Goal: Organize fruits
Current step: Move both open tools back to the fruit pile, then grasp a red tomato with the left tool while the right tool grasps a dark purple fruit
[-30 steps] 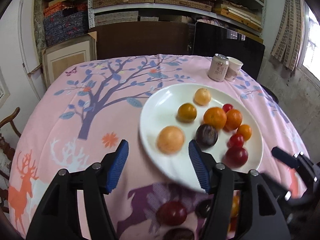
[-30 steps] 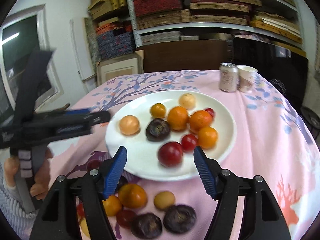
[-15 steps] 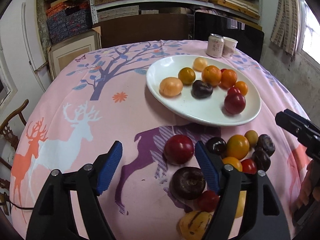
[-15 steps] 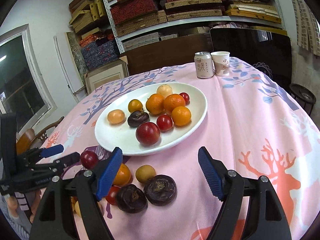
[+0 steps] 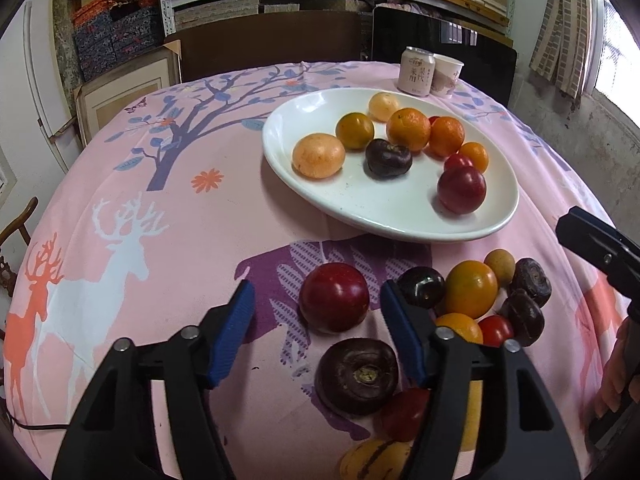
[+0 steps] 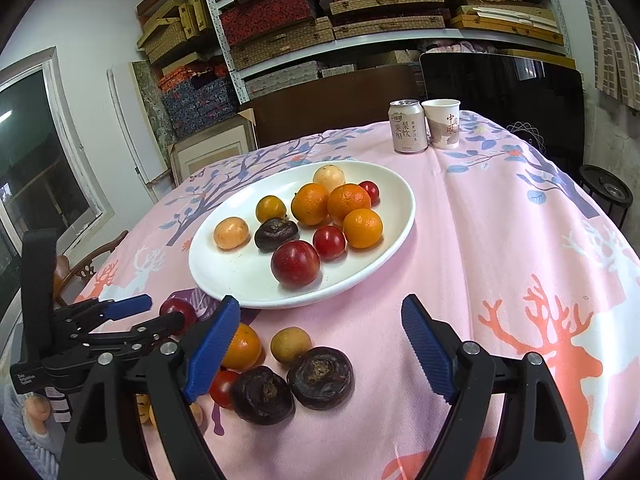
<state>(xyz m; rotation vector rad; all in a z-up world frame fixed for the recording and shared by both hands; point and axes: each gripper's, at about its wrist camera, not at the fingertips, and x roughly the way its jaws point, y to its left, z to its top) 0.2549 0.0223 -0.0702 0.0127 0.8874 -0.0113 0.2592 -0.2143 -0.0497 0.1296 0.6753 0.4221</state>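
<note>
Red plum (image 5: 334, 297): on the cloth, just short of the white plate (image 5: 496, 222).
Left gripper (image 5: 316, 328): jaws have just been narrowing – plum ahead of them, untouched.
Right gripper (image 6: 320, 348): jaws have just been widening, empty.
Approach: centre pads, close gently – round fruit likely rolls.
Versus earlier: left view dropped from plate to loose fruit.

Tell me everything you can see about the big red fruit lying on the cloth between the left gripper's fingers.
The red fruit is round, smooth and glossy, deep red with small highlights, plum-like. It rests on the purple deer print of the pink tablecloth, just short of the white plate, apart from the other loose fruit. It lies between the blue pads of the left gripper, whose jaws have just been closing; the pads do not press on it yet.
</note>
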